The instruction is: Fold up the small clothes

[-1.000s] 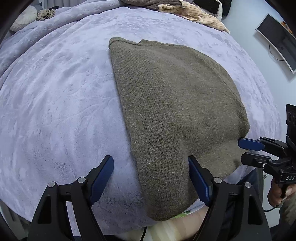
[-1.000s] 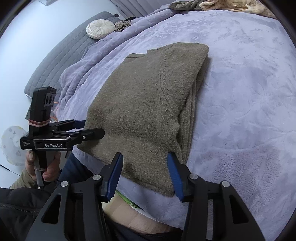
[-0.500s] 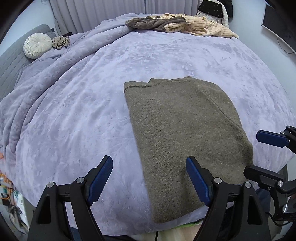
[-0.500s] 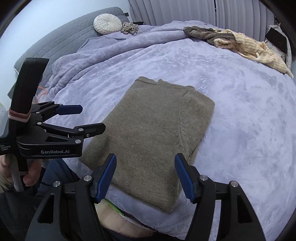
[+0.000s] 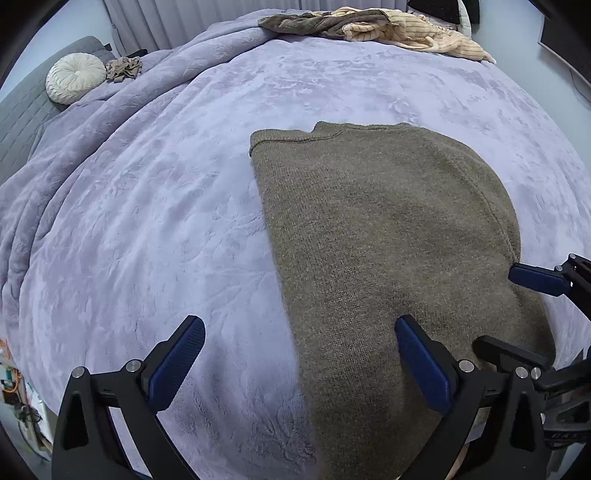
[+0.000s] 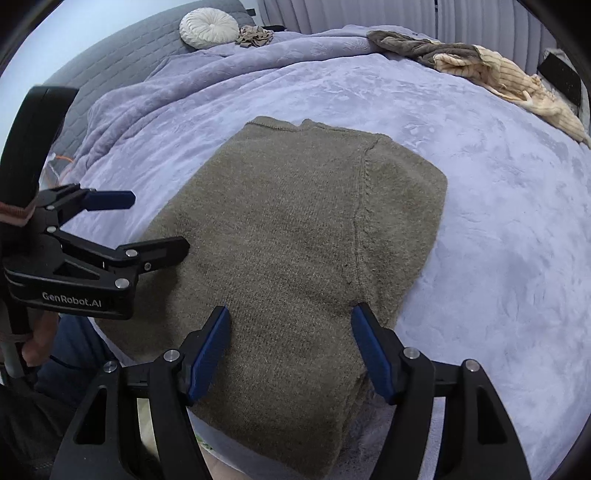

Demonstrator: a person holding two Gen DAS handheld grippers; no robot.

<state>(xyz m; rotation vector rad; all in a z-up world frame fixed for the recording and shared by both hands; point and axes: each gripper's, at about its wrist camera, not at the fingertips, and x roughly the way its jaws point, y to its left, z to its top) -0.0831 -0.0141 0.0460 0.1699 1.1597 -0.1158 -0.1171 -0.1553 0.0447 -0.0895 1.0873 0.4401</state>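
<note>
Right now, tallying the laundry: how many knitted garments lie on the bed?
3: the olive sweater folded at the near edge; a brown garment and a cream ribbed garment heaped at the far edge. More may be hidden underneath.

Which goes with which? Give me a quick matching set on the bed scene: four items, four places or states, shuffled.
Items:
1. olive sweater
2. round white cushion
3. striped cream garment
4. left claw

States:
A. far right edge of bed
B. empty, opening
C. folded, near edge of blanket
D. at grey headboard

Pairs: 1-C, 2-D, 3-A, 4-B
</note>
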